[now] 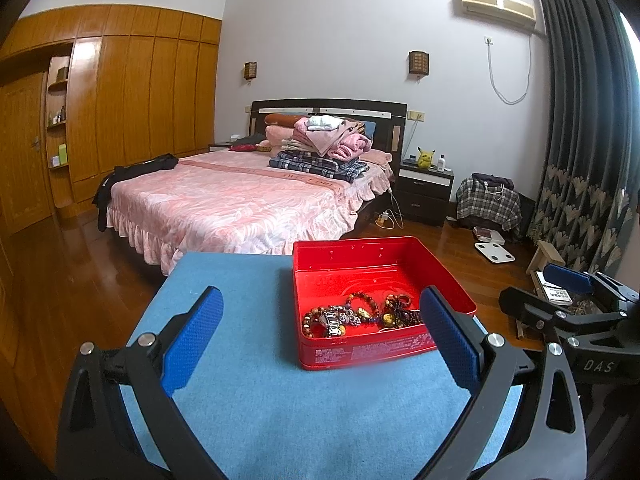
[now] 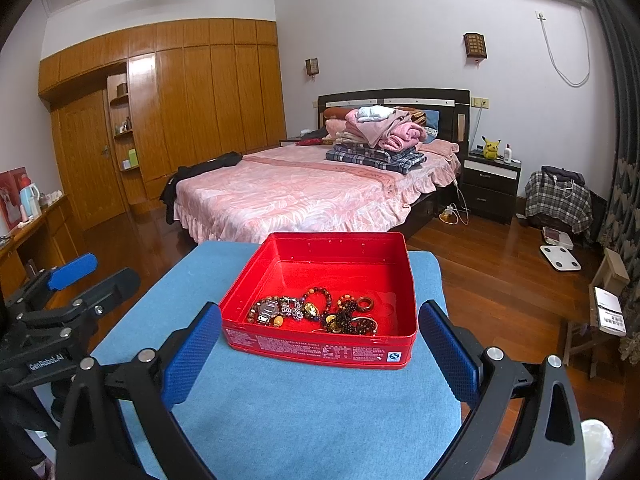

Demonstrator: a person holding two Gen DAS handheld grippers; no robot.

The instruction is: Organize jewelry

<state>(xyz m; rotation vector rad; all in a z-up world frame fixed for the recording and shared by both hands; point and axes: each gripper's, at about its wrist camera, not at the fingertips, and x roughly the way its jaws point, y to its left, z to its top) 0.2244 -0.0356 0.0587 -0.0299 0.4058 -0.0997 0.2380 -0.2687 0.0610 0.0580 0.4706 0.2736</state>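
Note:
A red tin box stands open on a blue-covered table. Inside it, at the near side, lies a heap of jewelry: bead bracelets, a silver watch, a brown ring. My left gripper is open, held above the table in front of the box, its right pad overlapping the box's near right corner in view. My right gripper is open too, its fingers straddling the box's near wall. Both are empty. The right gripper also shows off the table's right side, the left gripper off its left.
A pink bed with piled clothes stands beyond the table. Wooden floor surrounds it. A nightstand, a bag, a white scale and a stool are to the right. A wooden wardrobe lines the left wall.

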